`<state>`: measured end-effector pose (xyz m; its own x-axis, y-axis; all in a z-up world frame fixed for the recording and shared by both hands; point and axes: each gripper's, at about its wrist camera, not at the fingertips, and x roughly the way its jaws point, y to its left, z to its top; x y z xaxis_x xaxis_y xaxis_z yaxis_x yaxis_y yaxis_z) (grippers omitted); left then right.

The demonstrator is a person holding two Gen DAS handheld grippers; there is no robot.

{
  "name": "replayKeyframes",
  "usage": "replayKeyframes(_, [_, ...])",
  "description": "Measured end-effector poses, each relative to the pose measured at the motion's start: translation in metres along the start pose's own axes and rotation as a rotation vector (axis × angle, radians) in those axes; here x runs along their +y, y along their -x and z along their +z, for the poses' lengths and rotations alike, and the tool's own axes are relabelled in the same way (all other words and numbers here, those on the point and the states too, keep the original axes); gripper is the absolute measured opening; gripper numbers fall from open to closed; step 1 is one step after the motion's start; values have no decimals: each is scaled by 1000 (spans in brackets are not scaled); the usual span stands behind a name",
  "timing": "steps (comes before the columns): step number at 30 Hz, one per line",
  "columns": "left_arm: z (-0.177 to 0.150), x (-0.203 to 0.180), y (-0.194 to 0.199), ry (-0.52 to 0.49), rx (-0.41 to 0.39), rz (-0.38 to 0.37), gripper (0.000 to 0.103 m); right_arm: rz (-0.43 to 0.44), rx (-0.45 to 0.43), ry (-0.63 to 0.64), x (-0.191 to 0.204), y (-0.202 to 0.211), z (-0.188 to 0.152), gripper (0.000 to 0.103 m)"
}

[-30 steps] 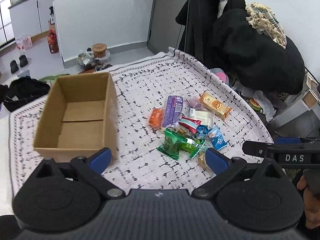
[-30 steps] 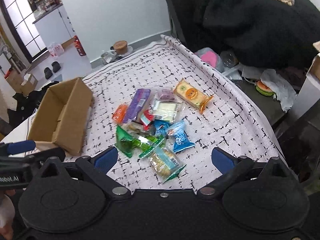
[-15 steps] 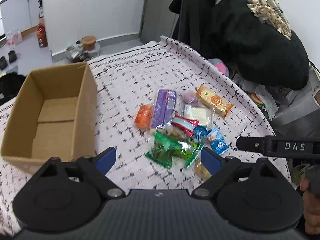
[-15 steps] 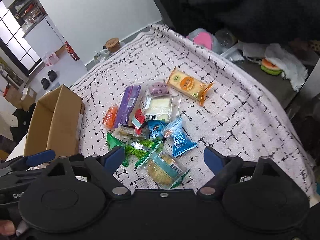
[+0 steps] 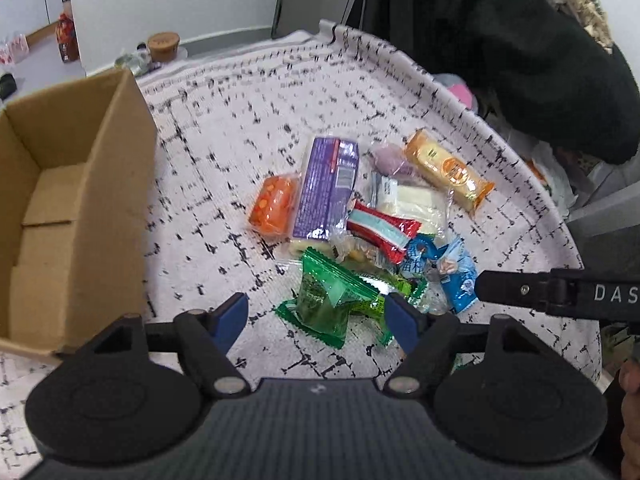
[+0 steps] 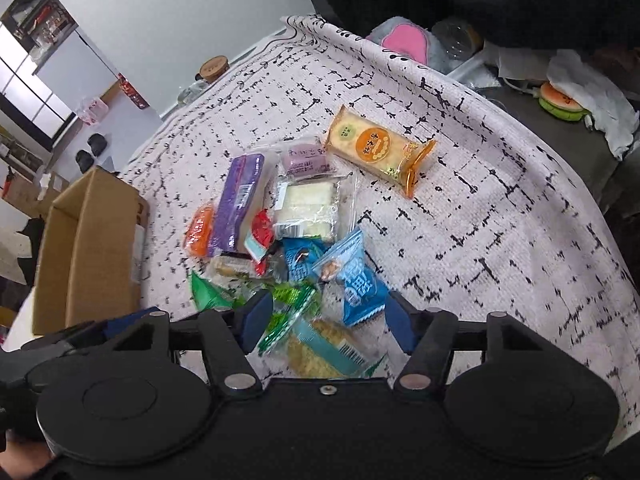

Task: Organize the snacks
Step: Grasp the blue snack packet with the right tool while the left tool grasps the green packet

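Several wrapped snacks lie in a heap on the patterned cloth. My left gripper (image 5: 318, 320) hangs low over the near end of the heap, jaws closing around a green packet (image 5: 324, 300) without pressing it. My right gripper (image 6: 326, 320) is just to its right, jaws closing with a teal-and-yellow cracker pack (image 6: 326, 352) between them; no pad is seen pressing it. A light blue packet (image 6: 356, 284) lies just ahead. Farther off are a purple bar (image 5: 326, 188), an orange packet (image 5: 274, 204) and a yellow biscuit pack (image 6: 376, 146). An open cardboard box (image 5: 100, 200) stands at the left, nothing visible inside.
The cloth-covered table (image 6: 480, 208) drops off at the right, where dark clothing (image 5: 520, 52) is piled behind it. A pink plush (image 6: 404, 42) and a burger toy (image 6: 560, 100) lie beyond the edge. Jars (image 5: 162, 46) stand on the floor behind.
Both grippers have sunk toward the snack heap and narrowed their jaws. The green packet now sits between the left fingers and the cracker pack between the right ones.
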<state>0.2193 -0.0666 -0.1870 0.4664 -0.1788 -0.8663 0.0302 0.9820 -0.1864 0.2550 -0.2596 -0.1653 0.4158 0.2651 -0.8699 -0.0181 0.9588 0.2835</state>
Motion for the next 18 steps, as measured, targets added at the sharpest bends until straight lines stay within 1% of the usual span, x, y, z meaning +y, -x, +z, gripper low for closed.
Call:
replayKeyframes(3, [1, 1, -15, 6, 34, -9, 68, -22, 17, -2, -1, -11, 4, 61])
replayKeyframes(8, [4, -1, -31, -8, 40, -11, 67, -64, 26, 8, -3, -26, 12, 61])
replayKeyframes(10, [5, -1, -38, -28, 40, -3, 66, -83, 50, 10, -4, -35, 14, 61])
replayKeyframes(13, [5, 2, -45, -1, 52, -14, 63, -89, 86, -10, -6, -46, 17, 61])
replayKeyframes(14, [4, 4, -45, 6, 50, -15, 59, -91, 88, -10, -6, -48, 19, 61])
replayKeyframes(15, [4, 5, -45, 11, 51, -16, 51, -93, 85, -6, -4, -49, 20, 61])
replayKeyframes(16, [4, 6, -45, 18, 55, -17, 46, -101, 80, 2, -2, -51, 22, 60])
replayKeyframes(18, [5, 8, -46, 31, 68, 6, 30, -107, 82, 16, 2, -55, 24, 55])
